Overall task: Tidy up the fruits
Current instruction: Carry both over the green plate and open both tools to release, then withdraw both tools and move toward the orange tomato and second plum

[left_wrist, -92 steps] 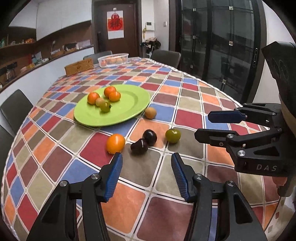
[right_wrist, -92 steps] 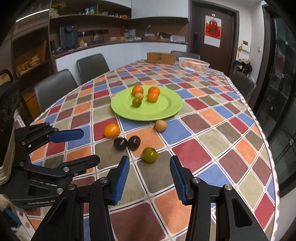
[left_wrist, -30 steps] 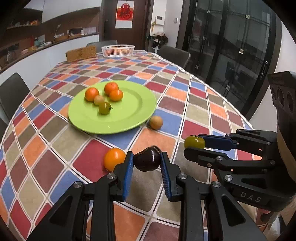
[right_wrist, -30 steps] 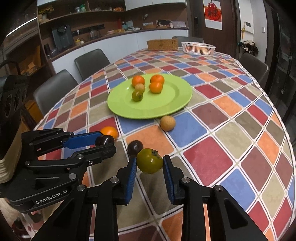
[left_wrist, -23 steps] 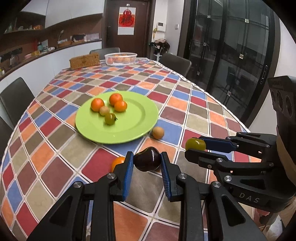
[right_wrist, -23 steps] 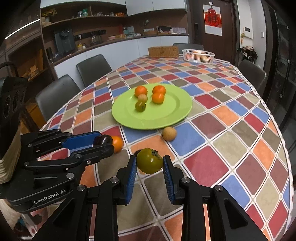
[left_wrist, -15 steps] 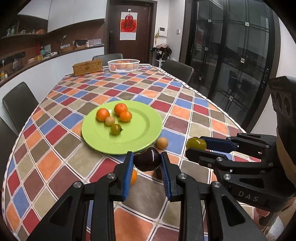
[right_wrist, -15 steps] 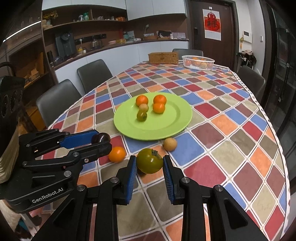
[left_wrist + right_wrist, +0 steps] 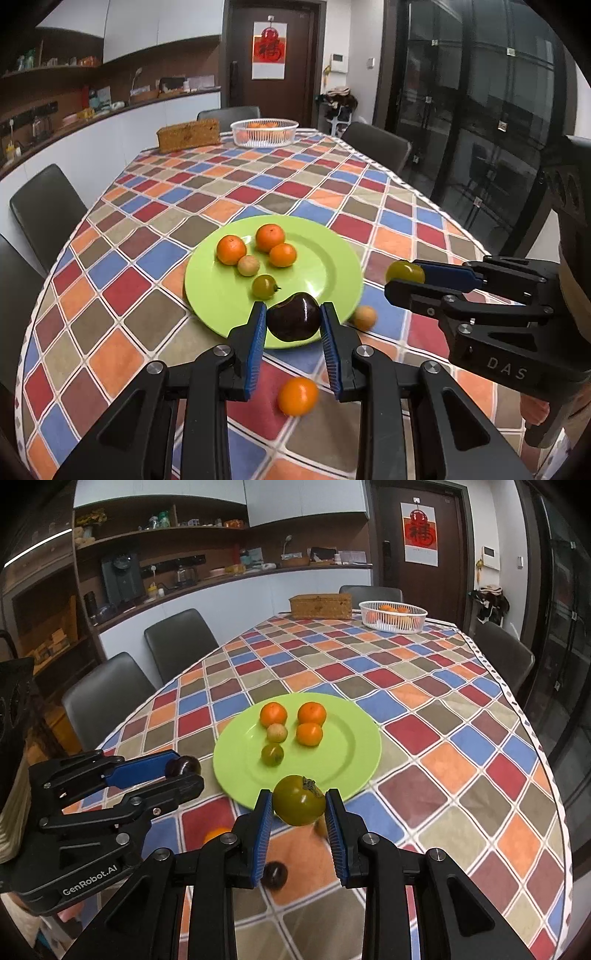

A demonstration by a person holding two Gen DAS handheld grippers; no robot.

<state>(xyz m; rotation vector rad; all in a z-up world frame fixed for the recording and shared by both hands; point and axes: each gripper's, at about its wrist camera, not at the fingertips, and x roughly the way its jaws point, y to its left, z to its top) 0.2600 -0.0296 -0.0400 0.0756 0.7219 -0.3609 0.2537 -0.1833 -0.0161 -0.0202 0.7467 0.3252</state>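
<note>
My left gripper (image 9: 293, 320) is shut on a dark purple plum (image 9: 294, 320), held in the air above the near rim of the green plate (image 9: 325, 266). My right gripper (image 9: 299, 805) is shut on a green tomato (image 9: 298, 804), also lifted near the plate's (image 9: 354, 746) front edge. The plate holds three oranges, a small tan fruit and a small green tomato (image 9: 264, 286). On the tablecloth lie an orange (image 9: 297, 396), a tan fruit (image 9: 364, 317) and a second dark plum (image 9: 274, 874).
A white basket of oranges (image 9: 264, 132) and a woven box (image 9: 188, 134) stand at the table's far end. Dark chairs (image 9: 181, 642) surround the chequered table. A counter with shelves runs along the left wall, glass doors on the right.
Both grippers closed on their fruits from open, then rose and moved toward the plate; the table fruits now show lower in view.
</note>
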